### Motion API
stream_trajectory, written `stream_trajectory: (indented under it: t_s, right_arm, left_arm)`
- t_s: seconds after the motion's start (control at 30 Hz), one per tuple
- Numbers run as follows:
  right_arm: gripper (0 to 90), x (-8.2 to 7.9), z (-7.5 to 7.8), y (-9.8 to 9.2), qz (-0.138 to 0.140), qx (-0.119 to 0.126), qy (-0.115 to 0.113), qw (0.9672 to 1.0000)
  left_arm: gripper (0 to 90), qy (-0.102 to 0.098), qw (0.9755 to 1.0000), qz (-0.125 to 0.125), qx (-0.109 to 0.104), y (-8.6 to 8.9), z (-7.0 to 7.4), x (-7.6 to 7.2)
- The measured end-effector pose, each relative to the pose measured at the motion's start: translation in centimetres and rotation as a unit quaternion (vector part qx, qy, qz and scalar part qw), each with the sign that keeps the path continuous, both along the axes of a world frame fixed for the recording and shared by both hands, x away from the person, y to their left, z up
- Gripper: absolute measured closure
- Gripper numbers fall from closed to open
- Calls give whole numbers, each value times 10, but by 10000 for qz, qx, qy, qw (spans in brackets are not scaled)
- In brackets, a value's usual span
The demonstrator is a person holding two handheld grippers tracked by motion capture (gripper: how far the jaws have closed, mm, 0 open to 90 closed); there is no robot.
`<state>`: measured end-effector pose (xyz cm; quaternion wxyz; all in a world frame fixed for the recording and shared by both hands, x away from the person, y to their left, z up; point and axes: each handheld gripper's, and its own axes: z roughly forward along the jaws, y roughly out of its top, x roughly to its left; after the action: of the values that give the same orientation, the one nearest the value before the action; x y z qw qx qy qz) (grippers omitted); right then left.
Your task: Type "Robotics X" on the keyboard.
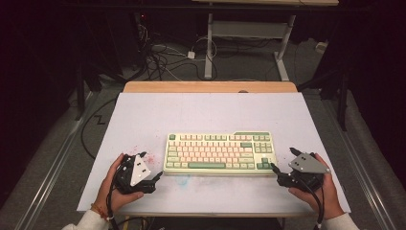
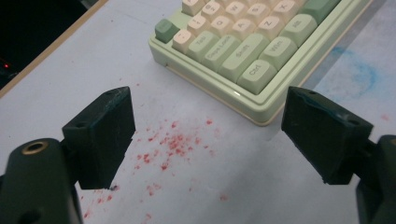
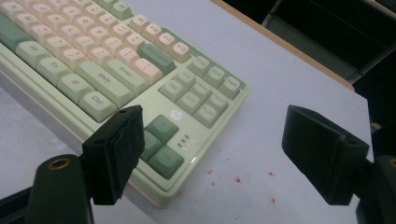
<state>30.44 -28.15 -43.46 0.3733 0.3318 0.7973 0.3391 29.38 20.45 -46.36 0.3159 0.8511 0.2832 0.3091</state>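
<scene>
A pale green keyboard [image 1: 220,153] with cream and green keys lies flat near the table's front middle. My left gripper [image 1: 155,181] is held just off its left end and points right at it. In the left gripper view my left gripper [image 2: 212,135] stands open with nothing between the jaws, and the keyboard's near-left corner [image 2: 243,51] lies ahead. My right gripper [image 1: 282,159] sits at the keyboard's right end. In the right gripper view my right gripper [image 3: 215,140] is open, and its left finger [image 3: 114,151] hangs over the arrow-key corner of the keyboard [image 3: 116,70].
The white table top [image 1: 143,115] carries red specks [image 2: 170,144] by the left gripper and a blue smudge [image 2: 359,74] in front of the keyboard. A wooden edge [image 1: 210,87] runs along the back. Cables [image 1: 163,60] and a desk frame [image 1: 249,33] lie on the floor beyond.
</scene>
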Motion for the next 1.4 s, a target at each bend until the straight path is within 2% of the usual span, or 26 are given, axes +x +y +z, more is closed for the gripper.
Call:
stream_trajectory:
  t_s: [0.37,0.57,0.8,1.0,1.17,1.4]
  right_arm:
    - [215,-3,-11,-18,-191,24,87,9998]
    - [212,-6,-17,-24,-247,25,160,9996]
    - [212,-7,-16,-24,-212,61,118,9997]
    - [211,-9,-16,-21,-174,7,125,9998]
    - [210,-9,-15,-22,-200,74,107,9997]
    - [210,-9,-16,-23,-206,50,105,9997]
  left_arm:
    - [162,141,9998,86,106,7,-8,-2]
    - [162,214,9997,129,75,8,-11,-1]
    - [162,235,9996,67,150,6,-14,-3]
    - [162,224,9997,41,104,7,-14,-5]
    - [162,227,9997,42,109,7,-15,-3]
    - [161,238,9996,37,113,6,-15,-3]
